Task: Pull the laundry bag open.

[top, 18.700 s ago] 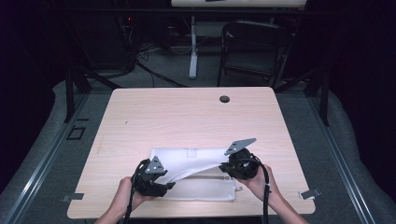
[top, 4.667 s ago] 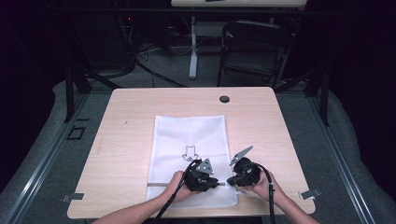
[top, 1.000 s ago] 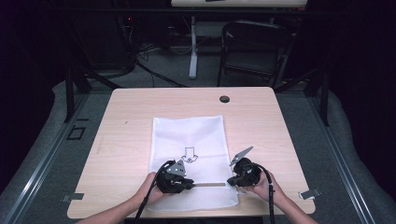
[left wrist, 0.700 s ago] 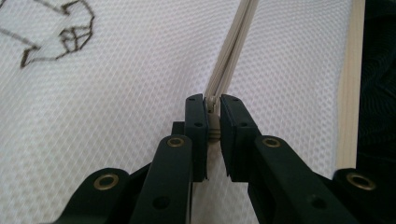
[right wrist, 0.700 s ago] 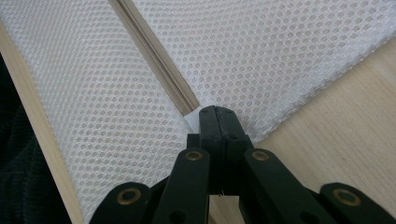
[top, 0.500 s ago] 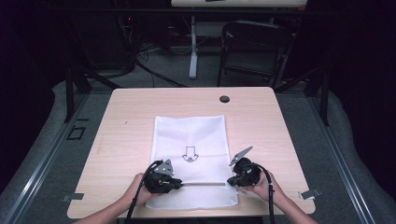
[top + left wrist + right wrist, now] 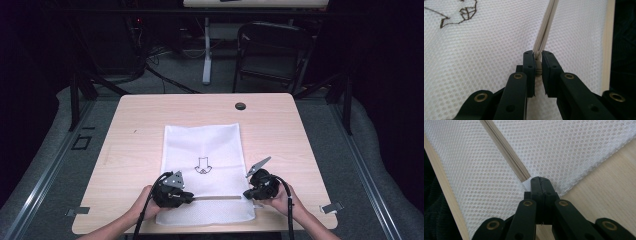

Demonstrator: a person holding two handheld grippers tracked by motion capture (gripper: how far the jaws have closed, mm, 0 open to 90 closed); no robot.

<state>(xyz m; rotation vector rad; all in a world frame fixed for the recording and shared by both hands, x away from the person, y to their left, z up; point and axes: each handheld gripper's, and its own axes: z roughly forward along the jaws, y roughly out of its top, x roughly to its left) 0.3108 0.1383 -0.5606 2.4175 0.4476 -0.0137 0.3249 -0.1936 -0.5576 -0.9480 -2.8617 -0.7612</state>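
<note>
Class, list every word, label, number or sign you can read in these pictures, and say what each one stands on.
No readable words, brands or numbers anywhere.
One sign: a dark outlined arrow pointing toward the person, drawn on the white mesh bag; the small shape at its tip is too small to make out.
A corner of the same drawing shows in the left gripper view, with no letters.

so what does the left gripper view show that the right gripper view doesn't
Left gripper view: the left gripper shut on the zipper pull, plus part of a printed drawing. Right gripper view: the right gripper pinching the bag at the zipper's end, with bare table beside it. Both show the white mesh bag and its beige zipper.
</note>
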